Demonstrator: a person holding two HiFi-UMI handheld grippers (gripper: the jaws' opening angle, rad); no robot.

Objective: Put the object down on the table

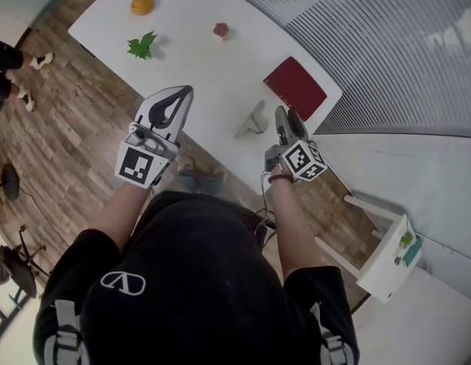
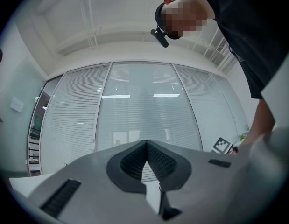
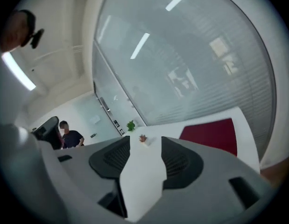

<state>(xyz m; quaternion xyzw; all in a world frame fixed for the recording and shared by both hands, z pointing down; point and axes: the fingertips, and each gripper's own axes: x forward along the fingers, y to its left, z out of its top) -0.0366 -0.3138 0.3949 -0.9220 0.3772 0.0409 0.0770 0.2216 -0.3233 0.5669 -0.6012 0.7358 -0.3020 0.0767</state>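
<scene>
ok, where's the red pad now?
The red pad lies flat at the right-hand corner of the table in the head view, just beyond the right gripper, grey object to its left.

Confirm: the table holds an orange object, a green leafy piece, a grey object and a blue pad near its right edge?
Not quite. The pad near the table's right edge is dark red, not blue; the head view shows it. The orange object, green leafy piece and grey object are there as stated.
</scene>
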